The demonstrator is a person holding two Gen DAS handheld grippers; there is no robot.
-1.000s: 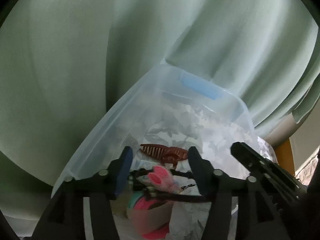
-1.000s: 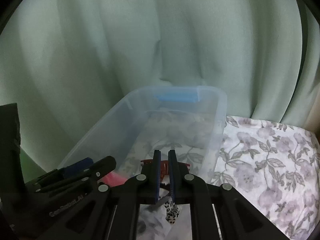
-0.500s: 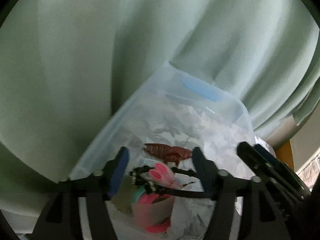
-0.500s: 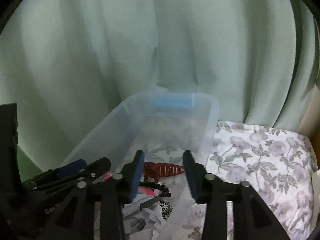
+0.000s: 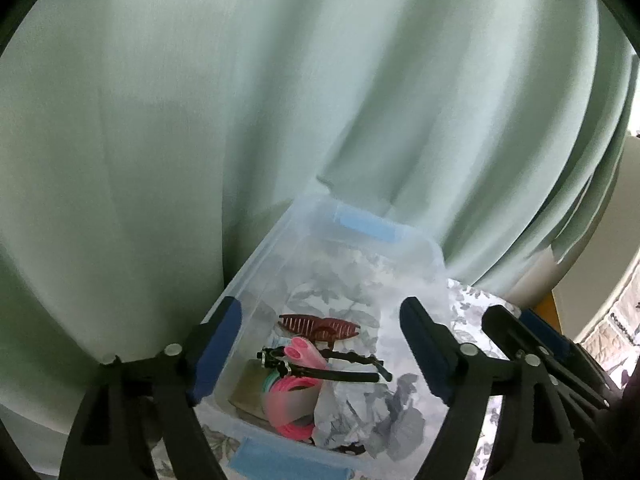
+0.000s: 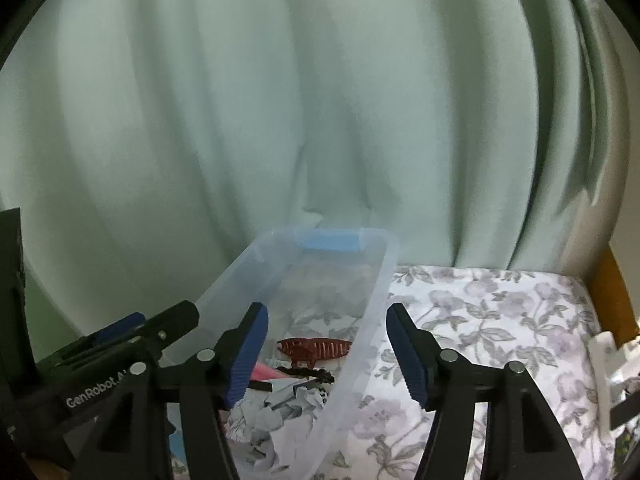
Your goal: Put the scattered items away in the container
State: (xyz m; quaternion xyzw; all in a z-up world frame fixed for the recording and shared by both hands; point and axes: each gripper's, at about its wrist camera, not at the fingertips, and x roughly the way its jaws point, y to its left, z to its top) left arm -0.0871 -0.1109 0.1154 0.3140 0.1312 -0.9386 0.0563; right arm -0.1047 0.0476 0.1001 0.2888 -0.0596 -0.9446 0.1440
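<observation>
Two hand-held grippers are mine here, and both have their jaws spread wide apart with nothing between them. My left hand-held gripper hovers over the near end of the clear plastic container, and my right hand-held gripper straddles the container's right wall, one finger over the inside and one over the floral cloth that covers the table.

Inside the container I see a brown hair claw lying flat near the middle. Nearer to me sit a pink clip, a black hairband, a pink and green coiled ring and a crumpled sheet of paper, all heaped at the near end and touching one another. The far end, by the blue handle, is bare.

I judge that the drop is done and the step now is to pull clear. To do it well I should lift straight up before swinging sideways, so my right fingers do not catch the thin wall and drag the container across the cloth. I keep the jaws apart so nothing snags. On the stretch of cloth I can see to the right, no loose item shows; the blurred white shapes at the far right edge I cannot identify.
</observation>
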